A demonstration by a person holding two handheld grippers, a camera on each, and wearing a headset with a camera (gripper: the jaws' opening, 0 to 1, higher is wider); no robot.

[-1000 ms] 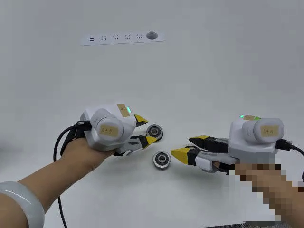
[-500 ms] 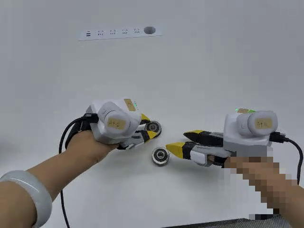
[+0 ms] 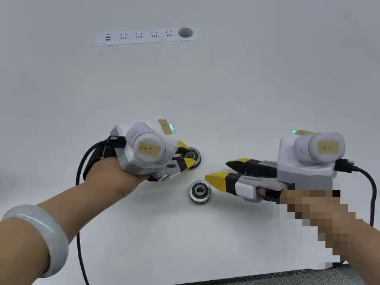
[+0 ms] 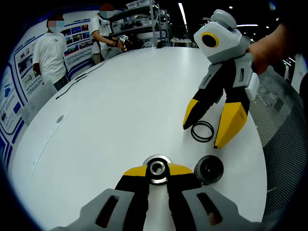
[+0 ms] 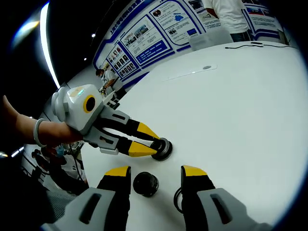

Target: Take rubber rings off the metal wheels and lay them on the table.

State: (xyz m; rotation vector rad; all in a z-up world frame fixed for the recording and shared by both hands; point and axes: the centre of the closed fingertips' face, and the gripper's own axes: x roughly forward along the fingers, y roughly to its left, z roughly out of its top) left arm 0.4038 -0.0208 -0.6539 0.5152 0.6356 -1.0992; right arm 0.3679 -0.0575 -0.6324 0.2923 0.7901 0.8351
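there are two metal wheels and one loose rubber ring on the white table (image 3: 267, 89).

the left gripper (image 3: 185, 159) has its jaws closed on the first wheel (image 3: 192, 157), and they press it from both sides while it rests on the table. in the left gripper view the two yellow tips of the left gripper (image 4: 157, 169) meet around this first wheel (image 4: 157, 168), which shows a bright metal rim and a round hub.

the second wheel (image 3: 199, 192) lies free on the table, just beside the first one and nearer to the person. in the left gripper view this second wheel (image 4: 209, 168) looks dark at its outside. i cannot tell if it carries a ring.

the right gripper (image 3: 228, 170) has its jaws wide open and they hold nothing. its tips point to the two wheels. in the left gripper view the one rubber ring (image 4: 202, 131), thin and black, lies flat on the table between the open jaws of the right gripper (image 4: 203, 135). in the right gripper view the second wheel (image 5: 145, 184) sits low between that gripper's two yellow tips, and a part of the rubber ring (image 5: 176, 197) shows beside one jaw.

one power strip (image 3: 148, 35) lies at the far side of the table, well apart from the wheels.
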